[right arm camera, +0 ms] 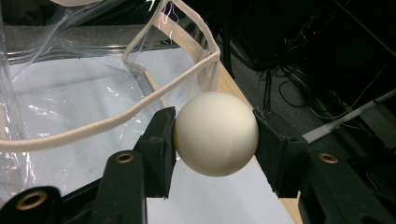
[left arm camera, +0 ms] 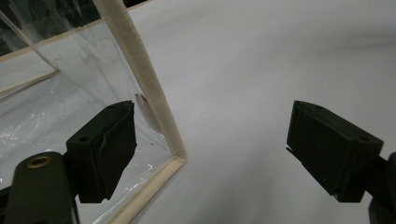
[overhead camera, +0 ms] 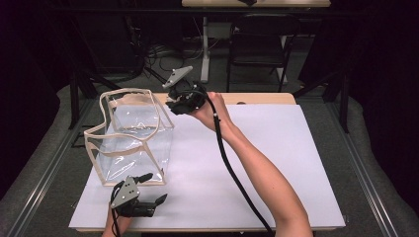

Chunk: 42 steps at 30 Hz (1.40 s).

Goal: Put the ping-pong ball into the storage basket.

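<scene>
The right gripper (right arm camera: pixel 215 140) is pinching a white ball (right arm camera: pixel 215 133) between its two black pads, one on each side, so the ball sits tight in the grip. In the high view that gripper (overhead camera: pixel 184 101) is held up in the air just beside the far right corner of the clear plastic bag (overhead camera: pixel 132 136), which stands open on the white table (overhead camera: pixel 276 158). The step in hand looks like putting the ball into the bag. The next move would be to bring the ball over the bag's cream rim (right arm camera: pixel 140 105), lower it inside, and only then let the pads spread. The rim is floppy and bent, so the ball could bump it. The left gripper (overhead camera: pixel 148 201) waits low near the front of the bag with its jaws spread wide, and the bag's near corner (left arm camera: pixel 175 156) lies between them, untouched. Count: one ball, one bag, two grippers.
</scene>
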Motion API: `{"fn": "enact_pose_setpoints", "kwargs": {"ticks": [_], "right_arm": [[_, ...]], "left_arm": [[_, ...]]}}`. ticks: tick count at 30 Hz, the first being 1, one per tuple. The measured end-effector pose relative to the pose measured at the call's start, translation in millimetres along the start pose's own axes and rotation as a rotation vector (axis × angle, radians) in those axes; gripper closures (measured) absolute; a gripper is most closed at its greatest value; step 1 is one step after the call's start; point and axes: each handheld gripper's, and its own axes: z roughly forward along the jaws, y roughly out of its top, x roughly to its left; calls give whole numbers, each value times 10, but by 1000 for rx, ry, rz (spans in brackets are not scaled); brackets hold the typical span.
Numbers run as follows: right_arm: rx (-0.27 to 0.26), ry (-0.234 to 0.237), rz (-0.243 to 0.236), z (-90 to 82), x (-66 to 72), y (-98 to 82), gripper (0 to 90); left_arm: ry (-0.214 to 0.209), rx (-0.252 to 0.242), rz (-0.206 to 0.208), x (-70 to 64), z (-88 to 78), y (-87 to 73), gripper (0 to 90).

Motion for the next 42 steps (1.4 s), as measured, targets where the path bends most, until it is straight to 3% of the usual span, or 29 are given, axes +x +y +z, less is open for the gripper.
{"fn": "enact_pose_setpoints", "kwargs": {"ticks": [42], "right_arm": [[11,59,-81,148,275,291,509]], "left_arm": [[-8,3,3,6,7,-2,160]]}}
